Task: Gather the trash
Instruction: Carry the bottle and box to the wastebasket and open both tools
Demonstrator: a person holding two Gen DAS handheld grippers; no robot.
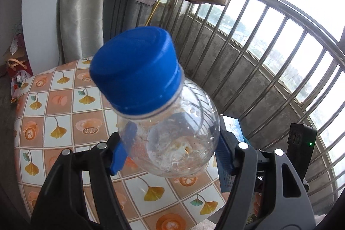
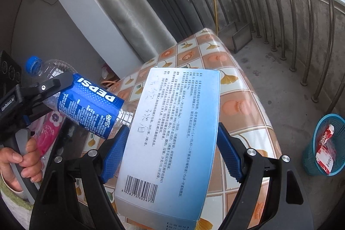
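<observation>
A clear plastic Pepsi bottle (image 1: 168,139) with a blue cap (image 1: 138,70) fills the left wrist view, lifted above the table. My left gripper (image 1: 172,150) is shut on its body, a blue pad on each side. From the right wrist view the same bottle (image 2: 92,105) shows its blue label, held in the left gripper (image 2: 54,87) at the left. My right gripper (image 2: 172,152) is shut on a blue-and-white printed carton (image 2: 172,122), barcode toward the camera, held over the table. An edge of that carton (image 1: 234,128) shows beside the bottle.
A table with a tiled ginkgo-pattern cloth (image 2: 237,105) lies below both grippers. A teal mesh basket (image 2: 309,156) holding a red wrapper (image 2: 325,150) stands on the concrete floor to the right. A metal railing (image 1: 269,46) rings the balcony. A person's hand (image 2: 21,161) grips the left handle.
</observation>
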